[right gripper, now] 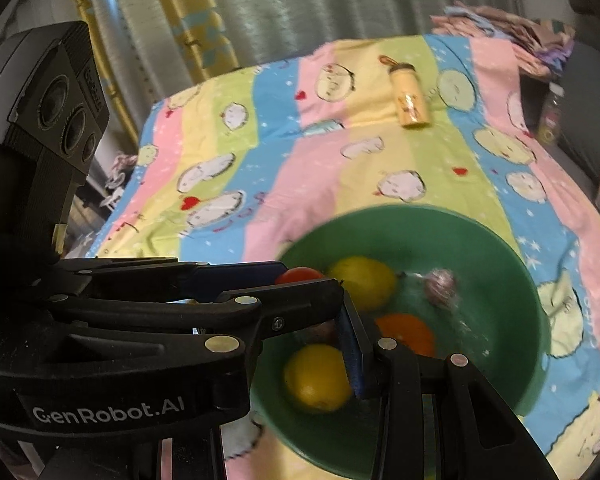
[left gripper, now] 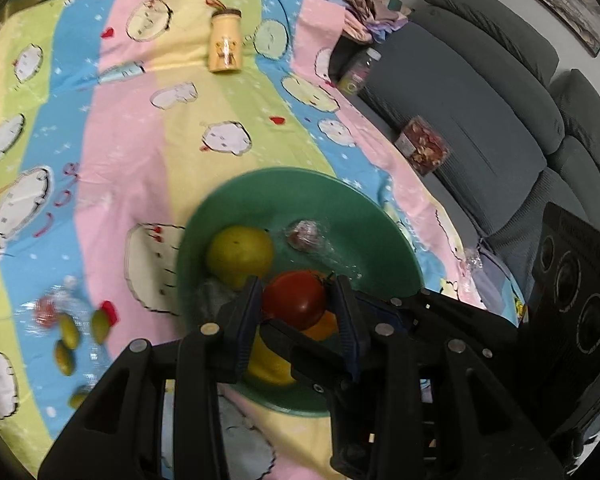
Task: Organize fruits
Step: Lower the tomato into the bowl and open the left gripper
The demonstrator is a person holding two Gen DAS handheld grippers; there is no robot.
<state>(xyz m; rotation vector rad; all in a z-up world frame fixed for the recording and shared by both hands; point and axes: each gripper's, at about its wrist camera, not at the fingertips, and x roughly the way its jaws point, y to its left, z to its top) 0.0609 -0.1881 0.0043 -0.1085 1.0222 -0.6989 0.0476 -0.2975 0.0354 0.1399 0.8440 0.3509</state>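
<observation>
My left gripper (left gripper: pixel 296 300) is shut on a red tomato (left gripper: pixel 294 300) just above a green bowl (left gripper: pixel 300 184). In the bowl lie a yellow-green pear (left gripper: pixel 240 254), a plastic-wrapped reddish fruit (left gripper: pixel 304 234), an orange (left gripper: pixel 326 326) and a lemon (left gripper: pixel 268 360). The right wrist view shows the left gripper (right gripper: pixel 308 278) from the side, with the tomato (right gripper: pixel 300 276) between its fingers. My right gripper (right gripper: pixel 312 320) hovers over the bowl (right gripper: pixel 420 216), close against the left one. Only its right finger (right gripper: pixel 354 352) shows, so its grip is unreadable.
Several small green fruits (left gripper: pixel 68 328) and a wrapped red one (left gripper: pixel 46 312) lie on the striped cloth (left gripper: pixel 120 140) left of the bowl. A yellow bottle (left gripper: pixel 225 46) lies at the far side. A grey sofa (left gripper: pixel 480 120) with a snack box (left gripper: pixel 422 146) borders the right.
</observation>
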